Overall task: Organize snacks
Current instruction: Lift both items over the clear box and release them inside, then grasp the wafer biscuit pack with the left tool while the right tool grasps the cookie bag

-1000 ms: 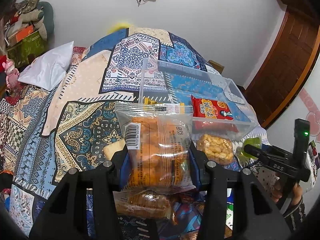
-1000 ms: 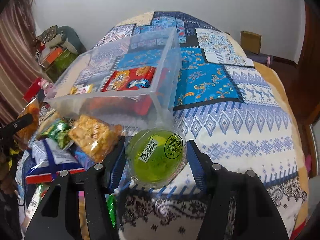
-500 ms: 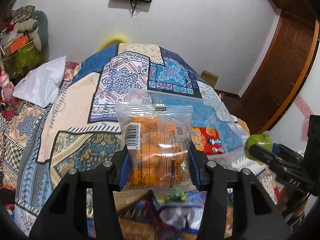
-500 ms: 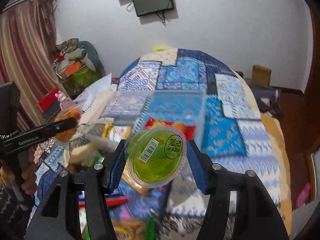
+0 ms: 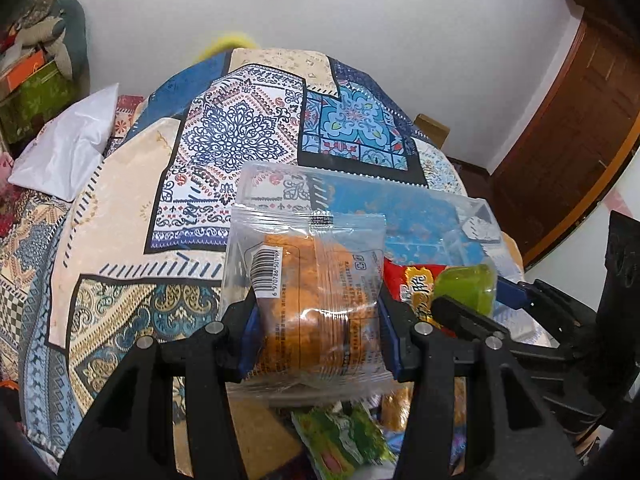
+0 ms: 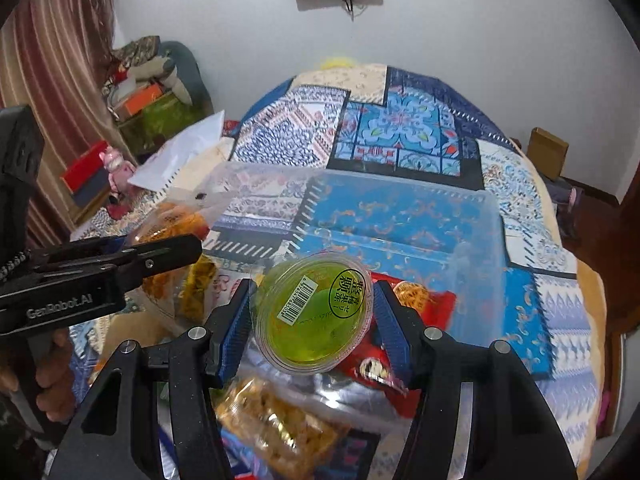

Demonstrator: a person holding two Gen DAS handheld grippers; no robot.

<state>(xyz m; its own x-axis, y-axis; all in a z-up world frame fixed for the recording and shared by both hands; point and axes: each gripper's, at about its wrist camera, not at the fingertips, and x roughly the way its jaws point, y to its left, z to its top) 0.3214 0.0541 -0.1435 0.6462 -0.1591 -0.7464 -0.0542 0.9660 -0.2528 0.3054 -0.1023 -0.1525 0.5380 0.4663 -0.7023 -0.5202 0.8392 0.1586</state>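
The left tongs (image 5: 318, 320) are closed on a clear-wrapped packet of orange snacks (image 5: 308, 300), the blue pads pressing the wrapper at both side edges about midway down its length. The packet looks light and crinkly, its film glossy and probably slippery, and the contents seem brittle, so a grip across the filled middle, firm but not crushing, suits it better than one on the flat sealed ends. The right tongs (image 6: 312, 316) hold a round green jelly cup (image 6: 314, 312) between ribbed blue pads, clamped across its rim, with the labelled foil lid tilted toward the camera. The cup is thin, smooth plastic, stiff at the rim and softer in the wall, likely heavier than the packet for its size, and a hard squeeze could buckle it or pop the seal. Just ahead of both tongs and slightly below them sits a clear plastic bin (image 6: 492, 240) on the patterned quilt (image 6: 404, 120) of the bed, with a red snack bag (image 6: 424, 300) lying inside it, directly beyond the right tongs. Below and nearer than the tongs lie loose items, including a bag of yellow puffed snacks (image 6: 280, 424) and a green wrapper (image 5: 344, 440). Both held items look ready to go into the bin.
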